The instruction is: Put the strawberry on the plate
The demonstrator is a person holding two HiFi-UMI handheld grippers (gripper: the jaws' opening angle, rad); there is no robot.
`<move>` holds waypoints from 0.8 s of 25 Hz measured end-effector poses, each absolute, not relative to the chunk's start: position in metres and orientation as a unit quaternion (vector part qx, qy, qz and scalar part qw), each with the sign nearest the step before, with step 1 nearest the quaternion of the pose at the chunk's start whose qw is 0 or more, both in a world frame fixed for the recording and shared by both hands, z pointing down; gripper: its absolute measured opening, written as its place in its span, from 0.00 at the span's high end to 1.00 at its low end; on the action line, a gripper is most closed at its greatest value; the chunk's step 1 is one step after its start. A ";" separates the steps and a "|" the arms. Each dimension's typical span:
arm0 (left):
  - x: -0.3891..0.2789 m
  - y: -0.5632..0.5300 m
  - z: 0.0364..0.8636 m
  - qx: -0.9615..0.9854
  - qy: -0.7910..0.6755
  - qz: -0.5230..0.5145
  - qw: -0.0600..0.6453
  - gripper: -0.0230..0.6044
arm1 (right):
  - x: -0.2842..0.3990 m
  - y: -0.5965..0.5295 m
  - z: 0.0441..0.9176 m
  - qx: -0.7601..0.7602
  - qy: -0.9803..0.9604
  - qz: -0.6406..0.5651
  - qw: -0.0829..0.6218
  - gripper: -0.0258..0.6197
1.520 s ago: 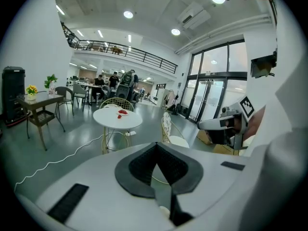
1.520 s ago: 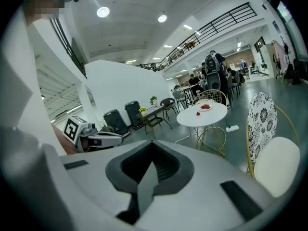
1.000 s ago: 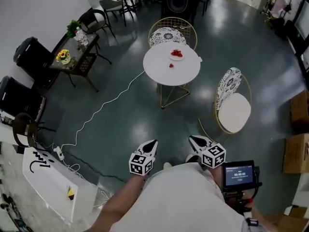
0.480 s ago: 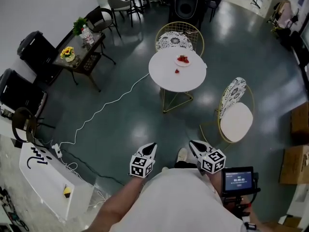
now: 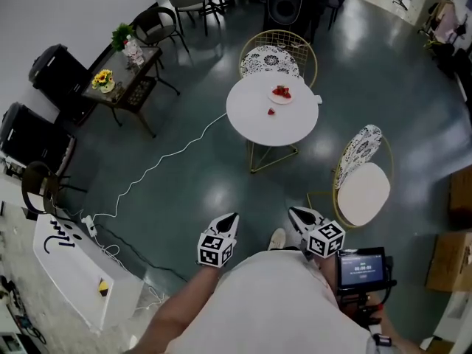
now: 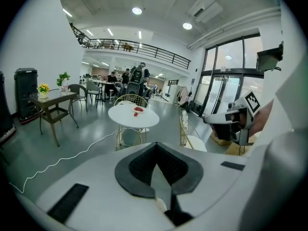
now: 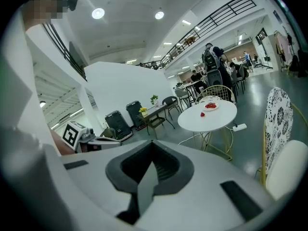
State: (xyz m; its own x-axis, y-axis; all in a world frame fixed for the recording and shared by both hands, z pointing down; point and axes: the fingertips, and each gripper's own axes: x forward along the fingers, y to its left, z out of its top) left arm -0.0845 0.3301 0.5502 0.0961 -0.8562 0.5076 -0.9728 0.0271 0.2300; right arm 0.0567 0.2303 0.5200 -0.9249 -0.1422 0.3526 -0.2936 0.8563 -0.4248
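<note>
When viewed from the head camera, the left gripper (image 5: pixel 229 221) and the right gripper (image 5: pixel 298 214) sit low in front of the person, side by side and well apart from the round white table (image 5: pixel 251 120). The small white plate (image 5: pixel 281 94), which carries red fruit, sits near the table's far edge. One loose red strawberry (image 5: pixel 271 111) lies on the bare tabletop just beside the plate, not on it. A gold wire chair with a patterned cushion (image 5: pixel 269 56) stands behind the table.

Left gripper view: the jaws of the left gripper (image 6: pixel 161 177) are fully closed, with nothing between them. The table (image 6: pixel 126 119), plate (image 6: pixel 138 109) and strawberry (image 6: pixel 135 114) appear far ahead. The right gripper (image 6: pixel 216 120) shows at the right.

Right gripper view: the jaws of the right gripper (image 7: pixel 149 174) are pressed together and empty. The strawberry (image 7: pixel 202 114) lies on the table (image 7: pixel 216 119) near the plate (image 7: pixel 210 106).
</note>
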 end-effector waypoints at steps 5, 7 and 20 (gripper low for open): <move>-0.078 0.292 0.545 0.697 -0.654 0.094 0.278 0.96 | 0.052 0.196 0.517 0.104 -0.954 0.238 0.152 0.95; -0.072 0.275 0.544 0.702 -0.648 0.084 0.284 0.96 | 0.054 0.182 0.516 0.099 -0.955 0.235 0.150 0.95; -0.070 0.210 0.544 0.698 -0.650 0.101 0.283 0.96 | 0.083 0.114 0.531 0.116 -0.951 0.245 0.150 0.95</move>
